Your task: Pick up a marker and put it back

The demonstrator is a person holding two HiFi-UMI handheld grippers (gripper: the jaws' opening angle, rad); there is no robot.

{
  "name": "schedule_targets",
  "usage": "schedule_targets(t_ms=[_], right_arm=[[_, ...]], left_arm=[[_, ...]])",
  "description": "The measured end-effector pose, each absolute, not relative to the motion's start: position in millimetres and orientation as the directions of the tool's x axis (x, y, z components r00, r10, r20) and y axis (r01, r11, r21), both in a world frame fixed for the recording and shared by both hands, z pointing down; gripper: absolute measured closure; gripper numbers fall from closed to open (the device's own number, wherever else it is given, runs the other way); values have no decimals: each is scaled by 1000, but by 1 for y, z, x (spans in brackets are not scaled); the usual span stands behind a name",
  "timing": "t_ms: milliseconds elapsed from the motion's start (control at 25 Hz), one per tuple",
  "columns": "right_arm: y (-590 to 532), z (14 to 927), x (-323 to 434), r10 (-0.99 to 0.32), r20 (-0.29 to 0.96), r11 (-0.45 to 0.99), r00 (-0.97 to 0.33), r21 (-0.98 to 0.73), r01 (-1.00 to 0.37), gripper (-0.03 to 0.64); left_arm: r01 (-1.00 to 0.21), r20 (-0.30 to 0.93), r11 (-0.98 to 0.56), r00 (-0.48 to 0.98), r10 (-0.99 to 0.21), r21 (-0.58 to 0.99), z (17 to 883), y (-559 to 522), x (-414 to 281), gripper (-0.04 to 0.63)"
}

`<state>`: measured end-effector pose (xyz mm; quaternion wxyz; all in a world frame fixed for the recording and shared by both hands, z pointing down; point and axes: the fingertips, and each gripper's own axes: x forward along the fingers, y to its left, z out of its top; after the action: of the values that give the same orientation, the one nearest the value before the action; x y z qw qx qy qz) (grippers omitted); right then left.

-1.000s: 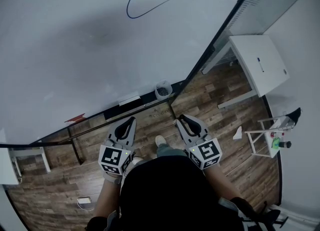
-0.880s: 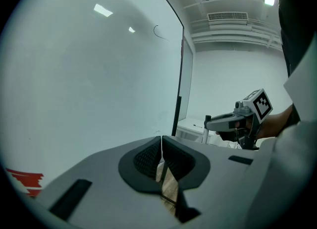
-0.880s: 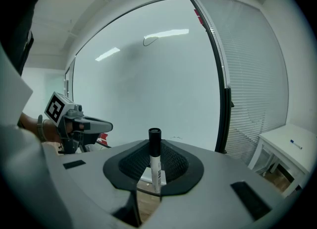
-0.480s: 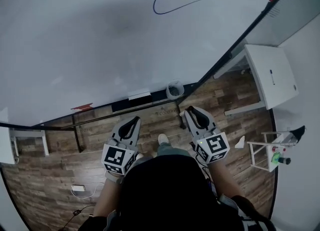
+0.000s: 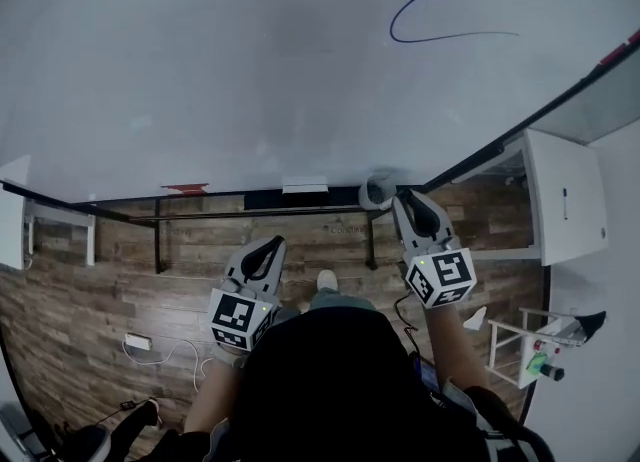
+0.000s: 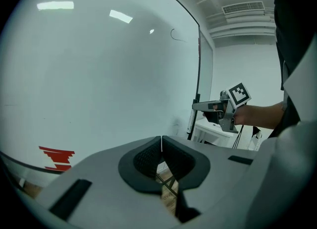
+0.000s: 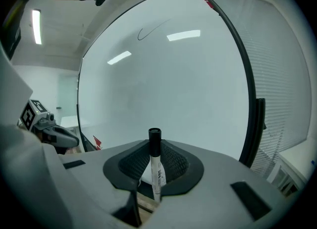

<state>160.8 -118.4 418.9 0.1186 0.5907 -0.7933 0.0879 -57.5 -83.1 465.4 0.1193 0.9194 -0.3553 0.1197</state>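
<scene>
Right tool (image 7: pixel 154 156) clamps an upright white marker (image 7: pixel 156 175) with a black cap before the whiteboard (image 7: pixel 163 84), while the left tool (image 6: pixel 161 147) is closed on nothing.

the left gripper (image 5: pixel 266 244) is held low, close to the body, its jaws pressed together with nothing between them. the right gripper (image 5: pixel 410 200) reaches farther forward on an extended forearm, jaws clamped on an upright marker (image 7: pixel 155 166).

Right claw (image 5: pixel 409 204) near whiteboard (image 5: pixel 200 70)
</scene>
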Motion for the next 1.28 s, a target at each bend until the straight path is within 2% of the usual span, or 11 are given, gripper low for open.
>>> schedule_targets(t_ms=[400,800,1280], right_arm=[[-168,444,168,-877,333,366,-346,-1,-931,526],[-188,487,160,-809,407,455,-423,-20,-890,526],[-187,517,150,-753,474,508,-456,-20,-861,526]], left_arm=[[-795,341,-590,598,-725,140,472,-88,-73,572],[-840,364,-522,536,-761,146,485,-85,-75,572],[-868,379,-470,493,-783,159,490,-79,-78,572]])
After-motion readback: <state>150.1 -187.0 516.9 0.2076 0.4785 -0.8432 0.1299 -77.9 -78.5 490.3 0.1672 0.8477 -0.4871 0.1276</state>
